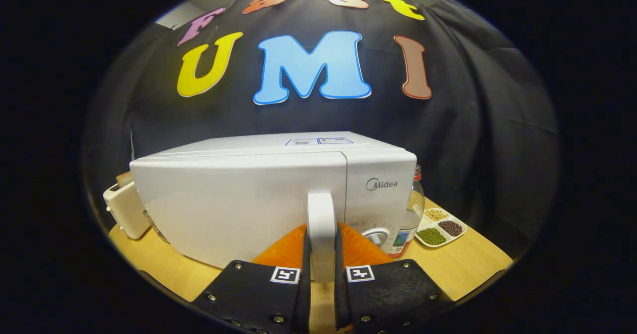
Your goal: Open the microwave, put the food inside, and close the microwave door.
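A white microwave (224, 209) stands on the wooden table (463, 269), its front facing me. Its door looks flush with the body, and the control panel with a round dial (376, 237) is on the right side. A white vertical door handle (321, 214) runs down the door's right edge. My gripper (321, 247) is shut on this handle, with one finger pressing on each side of it. The inside of the microwave is hidden.
A cream toaster (123, 214) stands left of the microwave. On its right are a clear jar (412, 214) and a white divided dish of beans (442, 228). Bare table lies to the right of the fingers.
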The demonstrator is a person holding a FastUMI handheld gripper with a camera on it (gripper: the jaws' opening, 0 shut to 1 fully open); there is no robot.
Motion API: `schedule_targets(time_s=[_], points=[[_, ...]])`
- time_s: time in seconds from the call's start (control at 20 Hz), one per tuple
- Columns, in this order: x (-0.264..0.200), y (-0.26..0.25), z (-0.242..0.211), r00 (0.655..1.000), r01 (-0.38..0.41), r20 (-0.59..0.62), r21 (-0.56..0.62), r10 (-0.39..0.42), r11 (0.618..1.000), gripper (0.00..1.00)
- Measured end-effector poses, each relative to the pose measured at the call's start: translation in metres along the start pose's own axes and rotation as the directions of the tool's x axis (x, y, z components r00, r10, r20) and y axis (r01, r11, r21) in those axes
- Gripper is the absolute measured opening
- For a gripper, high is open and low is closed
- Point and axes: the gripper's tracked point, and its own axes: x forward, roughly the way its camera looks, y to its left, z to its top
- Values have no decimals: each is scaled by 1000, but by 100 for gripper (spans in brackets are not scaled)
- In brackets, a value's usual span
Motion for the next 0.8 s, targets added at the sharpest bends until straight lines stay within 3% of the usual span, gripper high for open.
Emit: schedule_targets(time_s=[0.05, 0.1, 0.6, 0.8], points=[[-9, 0, 3, 1000, 4, -11, 6, -4, 1000, 20], [-1, 0, -1, 1000, 10, -7, 4, -10, 1000, 9], [-4, 1, -2, 1000, -28, -5, -2, 28, 1000, 9], [-42, 9, -10, 1000, -28, 10, -77, 29, 997, 9]])
